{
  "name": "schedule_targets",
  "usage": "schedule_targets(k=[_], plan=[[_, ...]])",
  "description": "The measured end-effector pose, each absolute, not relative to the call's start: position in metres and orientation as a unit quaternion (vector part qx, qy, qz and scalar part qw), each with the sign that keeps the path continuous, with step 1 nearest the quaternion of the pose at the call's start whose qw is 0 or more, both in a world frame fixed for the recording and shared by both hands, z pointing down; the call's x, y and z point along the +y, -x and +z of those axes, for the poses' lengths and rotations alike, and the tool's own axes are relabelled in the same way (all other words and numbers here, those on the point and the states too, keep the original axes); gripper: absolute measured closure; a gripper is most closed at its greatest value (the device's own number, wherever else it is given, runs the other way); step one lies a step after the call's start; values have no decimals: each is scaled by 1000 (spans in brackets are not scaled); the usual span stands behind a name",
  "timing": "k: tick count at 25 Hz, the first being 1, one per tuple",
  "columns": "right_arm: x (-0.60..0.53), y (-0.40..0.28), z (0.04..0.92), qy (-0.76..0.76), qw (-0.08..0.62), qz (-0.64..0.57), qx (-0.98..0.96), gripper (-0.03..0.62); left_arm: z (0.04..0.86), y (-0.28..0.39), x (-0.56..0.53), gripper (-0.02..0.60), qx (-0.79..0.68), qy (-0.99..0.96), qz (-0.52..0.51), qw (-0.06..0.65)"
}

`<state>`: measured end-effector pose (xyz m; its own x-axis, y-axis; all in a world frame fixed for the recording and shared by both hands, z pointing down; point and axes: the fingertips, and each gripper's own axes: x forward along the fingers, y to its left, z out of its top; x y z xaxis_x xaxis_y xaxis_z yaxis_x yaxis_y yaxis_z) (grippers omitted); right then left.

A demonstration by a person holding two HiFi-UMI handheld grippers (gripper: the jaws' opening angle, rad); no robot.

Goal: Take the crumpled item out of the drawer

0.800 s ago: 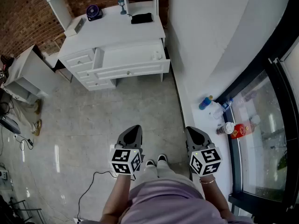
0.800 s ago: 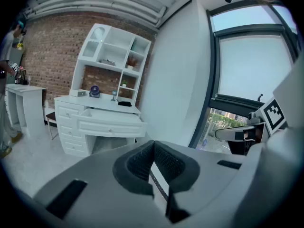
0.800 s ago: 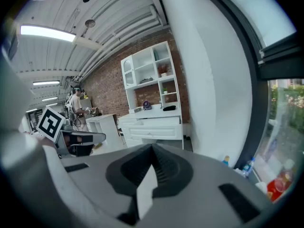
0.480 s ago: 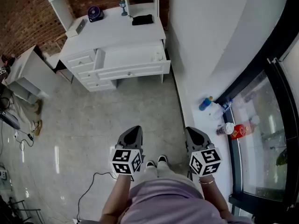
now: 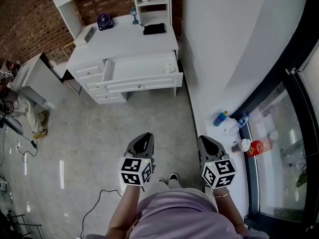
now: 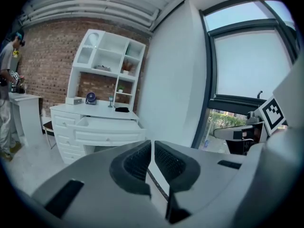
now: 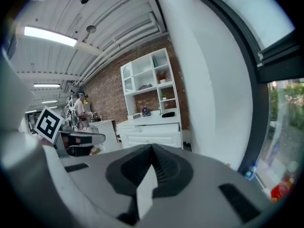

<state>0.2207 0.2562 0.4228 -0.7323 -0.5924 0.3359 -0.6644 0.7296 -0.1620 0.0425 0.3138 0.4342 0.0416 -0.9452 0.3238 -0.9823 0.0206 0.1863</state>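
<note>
A white desk (image 5: 124,41) stands far ahead against the brick wall, with its wide top drawer (image 5: 142,69) pulled open. A small pale item (image 5: 171,66) lies at the drawer's right end; it is too small to make out. My left gripper (image 5: 143,142) and right gripper (image 5: 207,144) are held low in front of me over the floor, far from the desk, both shut and empty. In the left gripper view the left gripper (image 6: 152,148) points toward the open drawer (image 6: 107,127). The right gripper (image 7: 152,151) has its pads together, with the desk (image 7: 149,127) beyond.
On the desktop sit a black item (image 5: 154,29), a small fan (image 5: 104,21) and a box (image 5: 88,34). Bottles (image 5: 221,118) stand on the window sill at right. A small white table (image 5: 30,76) and a person (image 6: 7,80) are at left. A cable (image 5: 99,198) lies on the floor.
The desk has slid slightly down in the head view as I come toward it. Both grippers keep their place and stay shut.
</note>
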Motion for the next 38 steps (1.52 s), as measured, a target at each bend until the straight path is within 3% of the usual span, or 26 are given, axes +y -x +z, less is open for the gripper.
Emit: schedule_targets(k=[7, 19, 38], plan=[[249, -221, 427, -337, 130, 146, -921, 591, 425, -43, 300, 473, -694, -697, 47, 175], [205, -187, 432, -334, 124, 159, -921, 591, 427, -10, 251, 370, -691, -697, 47, 185], [37, -72, 432, -402, 129, 166, -891, 591, 430, 109, 45, 337, -632, -752, 77, 170]])
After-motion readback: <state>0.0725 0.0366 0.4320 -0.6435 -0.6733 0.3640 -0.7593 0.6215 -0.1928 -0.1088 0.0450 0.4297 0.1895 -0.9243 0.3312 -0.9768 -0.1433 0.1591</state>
